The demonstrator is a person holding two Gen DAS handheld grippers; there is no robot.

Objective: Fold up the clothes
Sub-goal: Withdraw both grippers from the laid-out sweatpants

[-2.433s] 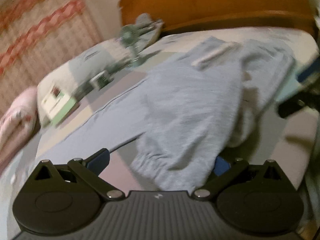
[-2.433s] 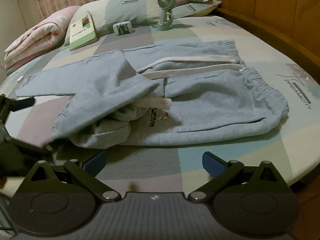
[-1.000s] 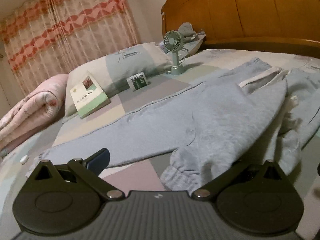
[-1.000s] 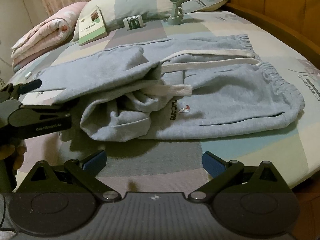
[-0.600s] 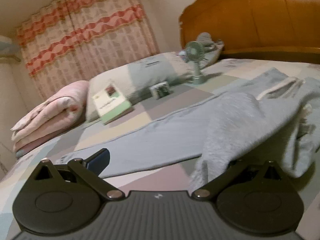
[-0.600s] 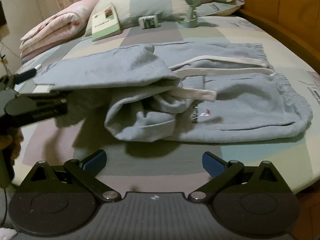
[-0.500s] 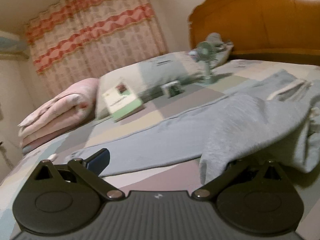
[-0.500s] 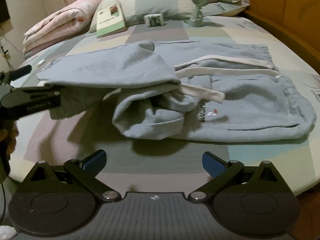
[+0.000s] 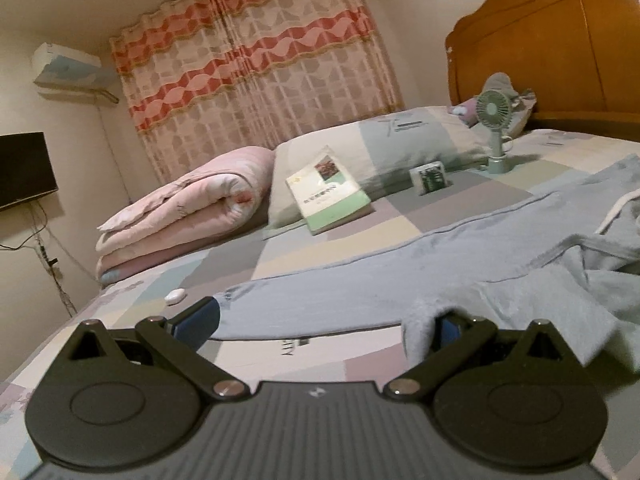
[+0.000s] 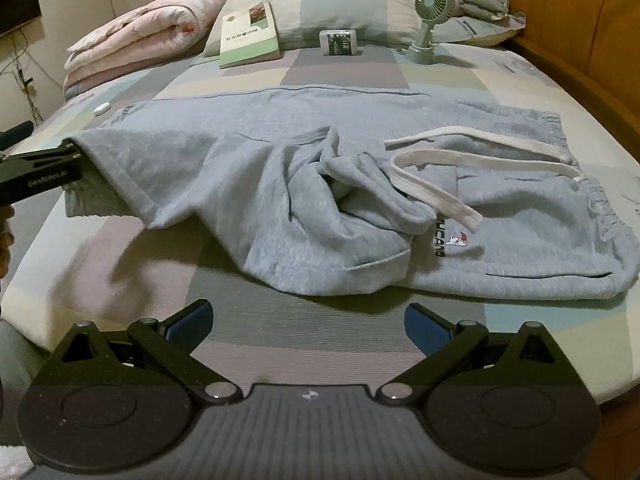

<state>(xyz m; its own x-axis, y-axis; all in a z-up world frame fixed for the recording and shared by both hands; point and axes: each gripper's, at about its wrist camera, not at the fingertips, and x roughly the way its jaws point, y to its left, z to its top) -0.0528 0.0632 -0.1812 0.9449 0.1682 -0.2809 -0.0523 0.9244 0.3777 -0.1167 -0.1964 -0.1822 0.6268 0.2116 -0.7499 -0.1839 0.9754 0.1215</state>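
At the left edge of the right wrist view, the left tongs [image 10: 68, 156] reach in level with the cuffed end of one leg of the grey-blue sweatpants [image 10: 304, 184]. In their own view the two fingers stand wide apart, and fabric drapes over the right finger [image 9: 450, 326] rather than being pinched between the pair. That cuff could therefore slide off as soon as the tongs move, dropping the leg short of where it should lie.

Toward the centre, the sweatpants lie across the patchwork bed [image 10: 344, 68], one leg flat behind, the other bunched into a lump at mid frame. Folding over that lump would likely lock in creases and give a crooked edge.

To the right, the white drawstring [image 10: 436, 192] loops loose over the waist area and could snag on a finger or end up sticking out of the fold. At the bottom, the right tongs [image 10: 308, 322] hover wide and empty, just short of the garment's near edge.
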